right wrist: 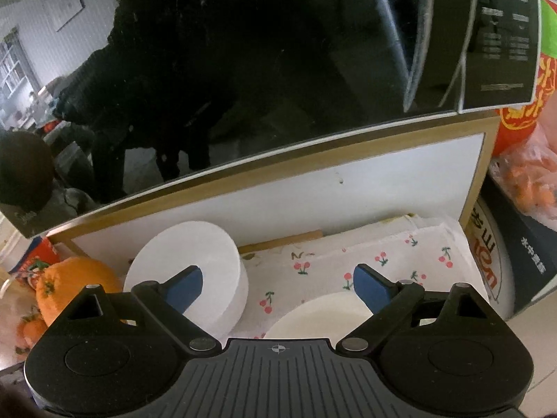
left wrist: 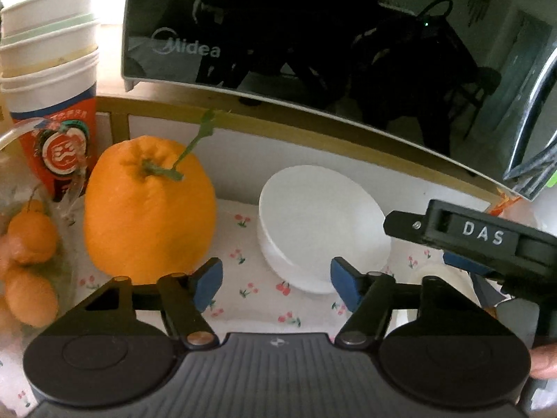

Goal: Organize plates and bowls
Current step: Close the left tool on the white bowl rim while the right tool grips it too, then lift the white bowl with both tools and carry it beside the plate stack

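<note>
Much of both views was taken up by the dark glass door of a microwave (left wrist: 313,35), in which only dim reflections of a room could be made out; the word "Midea" could be read on it in the left wrist view. The control panel writing at the upper right of the right wrist view was too blurred to be read. A stack of paper cups (left wrist: 48,45) beyond and to the left of the left tool was cut off by the frame edge, and its red printed label could not be deciphered. A clear bag of small oranges (left wrist: 28,261) was only partly seen at that tool's left. On the right tool (left wrist: 487,240), seen crossing the left wrist view, the letters "DAS" were legible. A box with Chinese characters (right wrist: 529,244) lay to the right of the right tool, partly cut off.

The left tool (left wrist: 276,287) was seen partly open and empty, nothing being touched by its blue pads; a large orange (left wrist: 149,209) stood just ahead of its left finger, and a stack of white bowls (left wrist: 320,223) lay ahead of its right finger on the cherry-print cloth (left wrist: 250,278) covering the surface. The right tool (right wrist: 278,287) was held wide open and empty. The same white stack (right wrist: 195,264) appeared behind its left finger, and a cream plate (right wrist: 320,313) lay below and between its fingers, partly hidden by the tool body.
</note>
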Demonstrator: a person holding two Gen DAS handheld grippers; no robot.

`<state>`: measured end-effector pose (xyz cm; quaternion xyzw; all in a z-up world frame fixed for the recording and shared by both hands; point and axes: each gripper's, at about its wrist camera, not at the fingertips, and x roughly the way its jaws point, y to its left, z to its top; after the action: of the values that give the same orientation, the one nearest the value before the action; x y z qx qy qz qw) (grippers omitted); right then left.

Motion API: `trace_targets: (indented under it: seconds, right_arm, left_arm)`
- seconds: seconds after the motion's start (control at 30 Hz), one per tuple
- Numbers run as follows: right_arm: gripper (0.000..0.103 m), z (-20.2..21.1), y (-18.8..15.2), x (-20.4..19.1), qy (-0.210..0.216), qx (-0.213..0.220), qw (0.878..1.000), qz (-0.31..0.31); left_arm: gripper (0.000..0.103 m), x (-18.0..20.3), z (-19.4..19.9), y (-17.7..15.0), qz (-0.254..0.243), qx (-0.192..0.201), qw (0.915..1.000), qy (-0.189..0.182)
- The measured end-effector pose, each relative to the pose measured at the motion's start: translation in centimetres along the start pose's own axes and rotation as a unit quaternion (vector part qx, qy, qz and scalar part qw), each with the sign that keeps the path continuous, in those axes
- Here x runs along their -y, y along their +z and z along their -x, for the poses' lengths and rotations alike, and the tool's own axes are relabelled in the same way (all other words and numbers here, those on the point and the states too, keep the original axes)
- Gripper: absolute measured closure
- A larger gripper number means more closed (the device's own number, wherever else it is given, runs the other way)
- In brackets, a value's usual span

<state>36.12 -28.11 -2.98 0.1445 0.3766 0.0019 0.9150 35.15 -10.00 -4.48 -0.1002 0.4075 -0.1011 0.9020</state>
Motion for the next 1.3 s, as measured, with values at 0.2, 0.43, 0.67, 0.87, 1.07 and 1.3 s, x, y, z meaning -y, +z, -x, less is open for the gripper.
trace_targets:
  seconds: [0.2,0.43,0.67,0.87,1.07,1.3]
  right_arm:
    - [0.043,-1.4,0.0,-0.4,0.009,-0.011,1.0,0.008]
    - [0.087,-2.2,0.0,-1.1,0.031,-0.019,0.999,0.02]
    - [0.096,-1.7,-0.3,-2.3,0.023,-0.026,0.999,0.038]
    - [0.096,-0.2,-0.6,-2.7,0.024,-0.027,0.999,0.039]
    - [0.096,2.8,-0.9,-3.4,0.023,-0.028,0.999,0.038]
    - [0.095,7.5,-1.7,-4.2,0.028,-0.025,0.998,0.046]
  left_arm:
    - [0.056,0.4,-0.2,-0.1,0.005,0.004,1.0,0.001]
    - [0.085,1.0,-0.6,-0.1,0.012,0.012,0.9998,-0.003]
    - [0.089,1.1,0.4,-0.2,0.001,0.018,0.9998,0.006]
    - [0.09,1.2,2.2,0.0,-0.002,0.021,0.9998,0.002]
    - [0.09,1.6,5.8,-0.1,-0.011,0.028,0.9995,-0.003]
    - [0.09,1.4,10.4,-1.1,-0.018,0.033,0.9992,-0.011]
